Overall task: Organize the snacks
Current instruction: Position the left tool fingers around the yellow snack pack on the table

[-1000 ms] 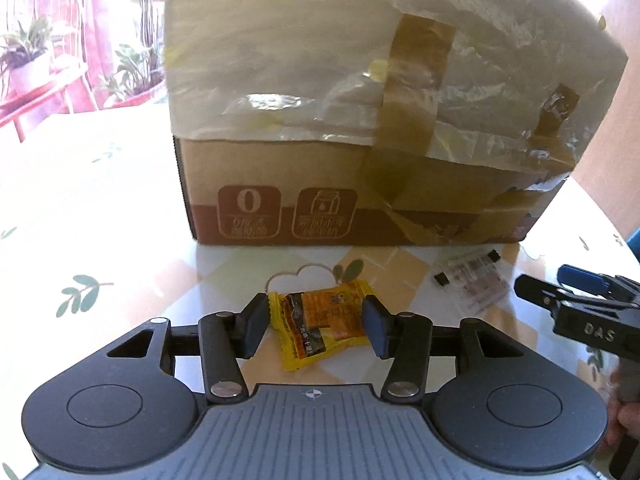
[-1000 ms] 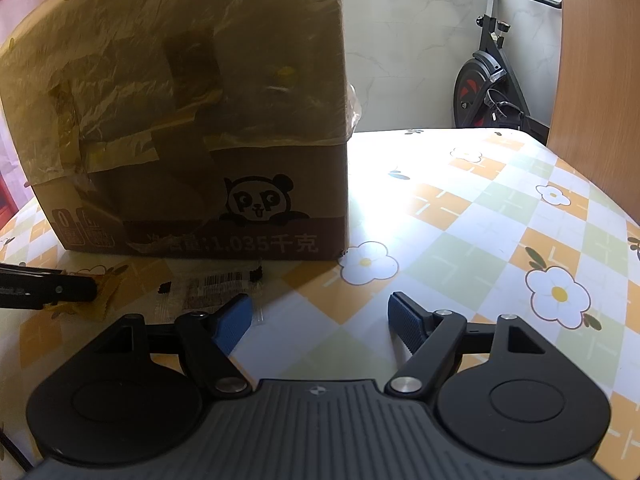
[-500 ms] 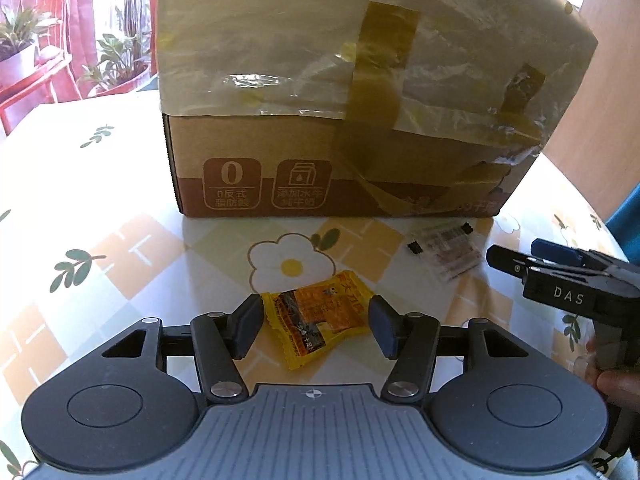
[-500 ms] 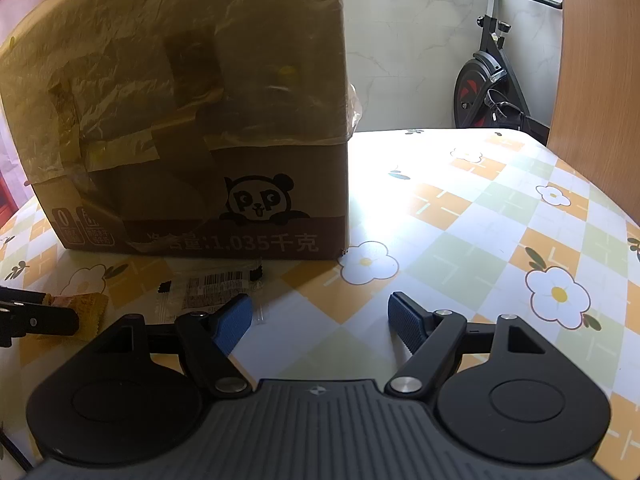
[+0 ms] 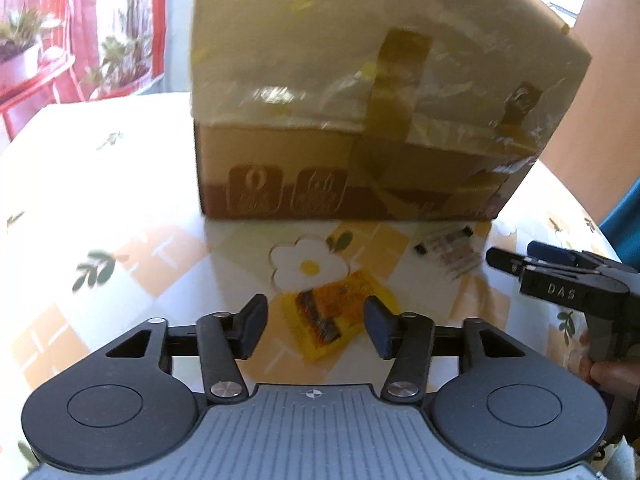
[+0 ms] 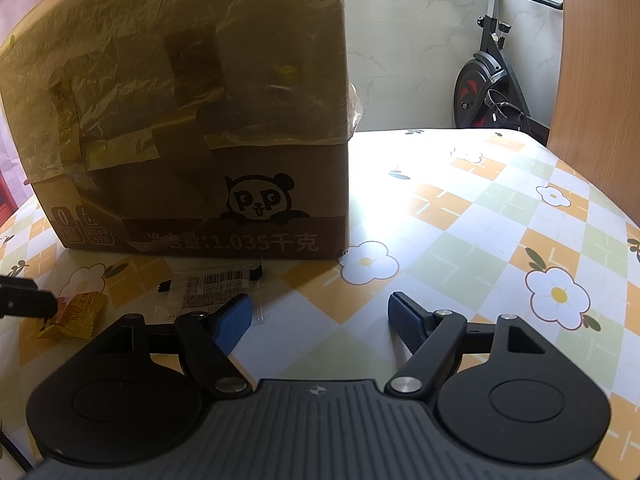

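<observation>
A: Where was the snack?

B: A yellow snack packet [image 5: 336,316] lay flat on the flowered tablecloth [image 5: 120,216], a little in front of the cardboard box [image 5: 360,120]. From the right wrist it showed at the far left [image 6: 78,314], next to the tip of the other tool.

A: And the left gripper [image 5: 316,326]?

B: Its jaws stood apart on either side of the packet, with a gap showing between each pad and the wrapper. It had hold of nothing as far as I could see. That view was blurred, so I could not tell how high the fingers sat above the cloth.

A: The right gripper [image 6: 320,322]?

B: Wide open and empty, with bare tablecloth between its blue pads [image 6: 404,322]. In the left view it showed at the right edge [image 5: 520,264], pointing across toward the packet.

A: Anything else on the table?

B: A clear packet [image 6: 218,284] with a barcode label lay close to the box's front edge, just beyond the right gripper's left pad. The box was partly wrapped in plastic film and brown tape, with a panda printed on one side [image 6: 260,200]. An exercise bike [image 6: 492,80] stood beyond the table.
</observation>
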`<action>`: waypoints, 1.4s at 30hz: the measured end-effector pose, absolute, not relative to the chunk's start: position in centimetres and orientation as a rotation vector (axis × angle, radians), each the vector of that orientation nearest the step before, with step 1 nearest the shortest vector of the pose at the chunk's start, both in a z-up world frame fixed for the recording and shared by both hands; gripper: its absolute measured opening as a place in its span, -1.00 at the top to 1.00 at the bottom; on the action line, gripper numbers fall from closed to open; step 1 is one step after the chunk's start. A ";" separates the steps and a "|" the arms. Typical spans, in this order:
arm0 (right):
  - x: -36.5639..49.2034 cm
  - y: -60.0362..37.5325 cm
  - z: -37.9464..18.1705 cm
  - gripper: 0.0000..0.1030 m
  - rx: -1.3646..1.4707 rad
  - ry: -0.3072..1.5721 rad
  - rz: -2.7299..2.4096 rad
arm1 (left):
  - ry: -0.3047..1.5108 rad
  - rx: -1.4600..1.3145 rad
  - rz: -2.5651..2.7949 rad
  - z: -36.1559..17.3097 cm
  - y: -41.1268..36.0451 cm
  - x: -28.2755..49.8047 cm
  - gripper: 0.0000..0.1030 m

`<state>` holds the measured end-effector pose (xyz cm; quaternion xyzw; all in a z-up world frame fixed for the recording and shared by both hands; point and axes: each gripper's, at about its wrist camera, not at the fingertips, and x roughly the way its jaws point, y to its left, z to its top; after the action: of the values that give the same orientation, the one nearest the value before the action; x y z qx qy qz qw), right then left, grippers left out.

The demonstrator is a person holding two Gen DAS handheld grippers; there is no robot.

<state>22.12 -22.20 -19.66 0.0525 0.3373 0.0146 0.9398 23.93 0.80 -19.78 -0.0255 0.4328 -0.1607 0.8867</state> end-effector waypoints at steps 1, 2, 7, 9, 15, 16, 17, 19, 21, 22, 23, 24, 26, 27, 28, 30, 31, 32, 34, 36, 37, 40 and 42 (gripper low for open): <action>22.1 -22.2 -19.7 -0.53 0.107 0.689 0.030 | 0.907 -0.063 -0.339 -19.8 1.0 23.8 -0.03; 22.1 -22.2 -19.7 -0.53 0.106 0.689 0.029 | 0.912 -0.072 -0.346 -19.7 1.2 23.7 -0.03; 22.1 -22.1 -19.7 -0.53 0.101 0.690 0.028 | 0.938 -0.076 -0.398 -20.2 0.2 23.6 -0.02; 22.2 -22.1 -19.7 -0.53 0.100 0.690 0.028 | 0.941 -0.068 -0.419 -20.3 -0.6 23.5 -0.01; 22.1 -22.0 -19.7 -0.53 0.101 0.690 0.028 | 0.918 -0.055 -0.508 -19.8 -2.2 23.2 -0.02; 22.1 -22.0 -19.7 -0.53 0.101 0.690 0.028 | 0.904 -0.035 -0.500 -19.6 -2.3 23.1 -0.04; 22.1 -22.0 -19.7 -0.53 0.102 0.689 0.029 | 0.890 -0.018 -0.489 -19.5 -2.3 23.1 -0.04; 22.1 -22.0 -19.7 -0.53 0.104 0.689 0.029 | 0.864 0.017 -0.455 -19.3 -2.1 23.2 -0.04; 22.1 -22.0 -19.7 -0.53 0.103 0.689 0.029 | 0.859 0.051 -0.437 -19.5 -2.1 23.7 -0.04; 22.1 -21.9 -19.7 -0.53 0.100 0.689 0.028 | 0.857 0.061 -0.439 -19.6 -2.3 24.1 -0.04; 22.1 -22.0 -19.7 -0.53 0.099 0.690 0.028 | 0.854 0.071 -0.445 -19.6 -2.3 24.6 -0.04; 22.1 -22.0 -19.7 -0.53 0.098 0.690 0.027 | 0.856 0.088 -0.448 -19.8 -2.6 24.9 -0.04; 22.1 -22.0 -19.6 -0.53 0.100 0.690 0.028 | 0.869 0.123 -0.455 -20.2 -3.4 25.6 -0.04; 22.1 -22.0 -19.6 -0.53 0.101 0.690 0.029 | 0.873 0.137 -0.458 -20.4 -3.7 25.9 -0.04; 22.1 -22.0 -19.6 -0.53 0.102 0.690 0.029 | 0.866 0.153 -0.459 -20.6 -3.9 25.9 -0.04; 22.1 -22.1 -19.6 -0.53 0.103 0.690 0.030 | 0.846 0.187 -0.453 -20.8 -4.2 25.7 -0.04; 22.1 -22.1 -19.6 -0.53 0.103 0.690 0.030 | 0.839 0.196 -0.443 -20.8 -4.2 25.6 0.02; 22.1 -22.1 -19.6 -0.53 0.103 0.690 0.030 | 0.830 0.195 -0.425 -20.8 -4.1 25.4 0.21; 22.1 -22.1 -19.6 -0.53 0.103 0.690 0.030 | 0.823 0.172 -0.404 -20.9 -3.5 25.2 0.29; 22.1 -22.1 -19.6 -0.53 0.103 0.690 0.030 | 0.831 0.145 -0.379 -20.9 -3.0 25.4 0.29; 22.1 -22.1 -19.6 -0.53 0.102 0.690 0.030 | 0.834 0.142 -0.361 -20.9 -2.6 25.4 0.30; 22.1 -22.1 -19.6 -0.53 0.104 0.690 0.030 | 0.842 0.106 -0.334 -20.8 -1.4 25.4 0.30; 22.1 -22.1 -19.6 -0.53 0.108 0.689 0.032 | 0.847 0.083 -0.320 -20.8 -0.6 25.4 0.30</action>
<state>22.07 -22.09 -19.62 0.0528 0.3377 0.0155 0.9397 25.35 -0.65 -20.82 0.0400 0.4090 -0.1546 0.8985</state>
